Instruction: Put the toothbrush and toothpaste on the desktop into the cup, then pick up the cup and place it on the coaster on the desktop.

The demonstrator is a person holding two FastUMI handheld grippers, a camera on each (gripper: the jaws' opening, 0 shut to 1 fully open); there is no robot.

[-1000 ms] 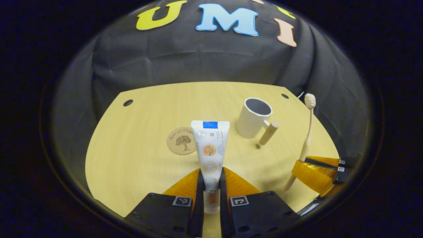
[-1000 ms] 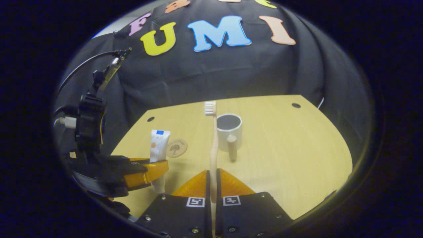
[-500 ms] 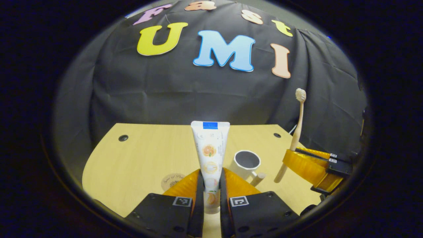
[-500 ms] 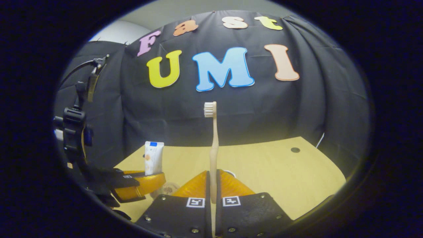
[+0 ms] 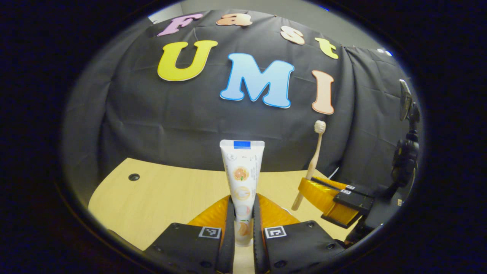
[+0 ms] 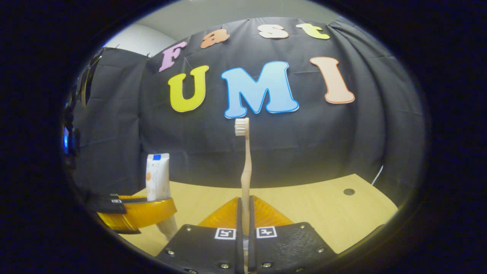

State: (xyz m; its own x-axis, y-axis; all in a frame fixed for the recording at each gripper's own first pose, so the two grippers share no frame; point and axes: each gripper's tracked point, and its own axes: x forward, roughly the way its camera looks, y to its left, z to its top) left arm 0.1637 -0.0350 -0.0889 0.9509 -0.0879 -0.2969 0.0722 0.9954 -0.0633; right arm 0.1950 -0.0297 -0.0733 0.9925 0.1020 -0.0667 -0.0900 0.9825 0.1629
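In the left gripper view my left gripper [image 5: 241, 213] is shut on a white toothpaste tube [image 5: 242, 171] with a blue end, which stands upright between the fingers. In the right gripper view my right gripper [image 6: 245, 213] is shut on a pale toothbrush [image 6: 246, 167], held upright with its white bristles on top. The right gripper [image 5: 327, 194] and toothbrush [image 5: 312, 160] also appear at the right of the left gripper view. The left gripper [image 6: 137, 211] with the toothpaste tube [image 6: 158, 179] appears at the lower left of the right gripper view. Both are raised above the wooden desktop [image 5: 159, 194].
The light wooden desktop [image 6: 327, 205] has round holes near its far corners [image 5: 133, 177] [image 6: 348, 191]. The black cloth wall stands close behind the desktop's far edge. A white cable [image 6: 376, 175] hangs at the right.
Both grippers have tilted up and risen with their loads. The cup and coaster, seen earlier on the desktop, have dropped out of both views. The two grippers are closer together.
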